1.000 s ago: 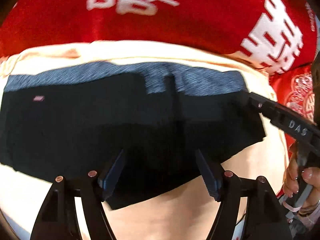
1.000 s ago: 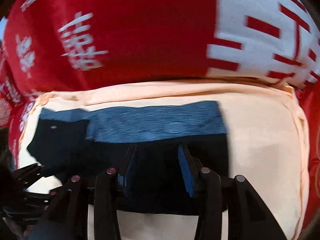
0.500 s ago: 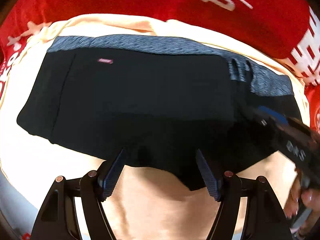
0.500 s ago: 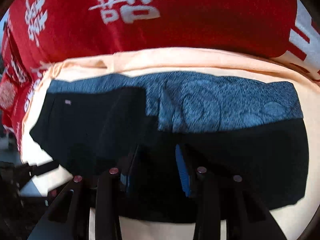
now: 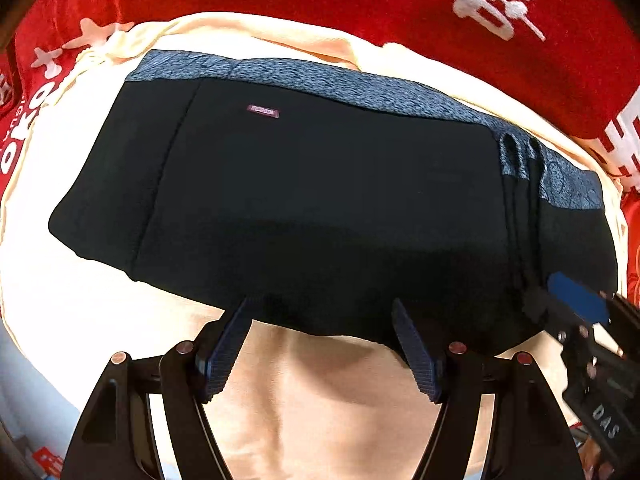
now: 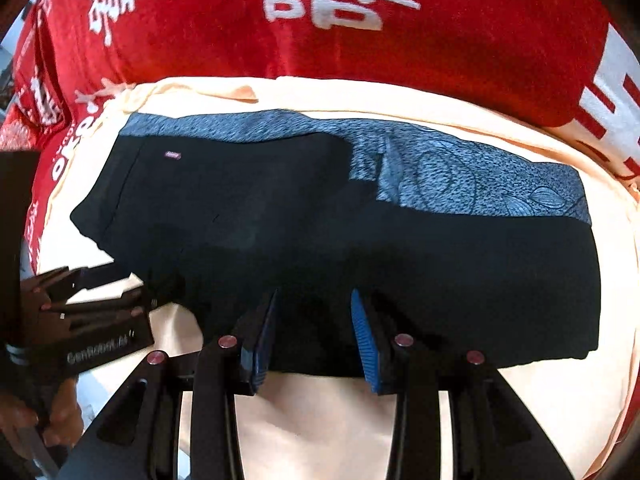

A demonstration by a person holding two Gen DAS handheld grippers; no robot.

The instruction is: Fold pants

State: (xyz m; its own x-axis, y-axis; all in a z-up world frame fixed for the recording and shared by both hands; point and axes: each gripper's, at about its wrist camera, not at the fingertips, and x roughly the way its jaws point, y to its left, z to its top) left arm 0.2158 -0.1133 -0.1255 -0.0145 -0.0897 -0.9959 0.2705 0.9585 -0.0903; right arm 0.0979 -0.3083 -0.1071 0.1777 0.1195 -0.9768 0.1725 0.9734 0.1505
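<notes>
Black pants [image 5: 320,208] with a blue-grey patterned band [image 5: 360,88] lie folded into a flat block on a cream cloth [image 5: 320,400]; they also show in the right wrist view [image 6: 340,240]. My left gripper [image 5: 322,312] is open, its fingertips at the pants' near edge, holding nothing. My right gripper [image 6: 314,300] is open with its tips over the near edge of the pants, empty. The right gripper also shows at the right edge of the left wrist view [image 5: 580,312], at the pants' right end.
The cream cloth [image 6: 520,400] lies over a red fabric with white characters [image 6: 360,20], which surrounds it at the back and sides. The left gripper and hand show at the left in the right wrist view [image 6: 88,312].
Both grippers have drawn back towards the near edge of the pants. The right part of the pants lies flatter and more spread out than one second ago.
</notes>
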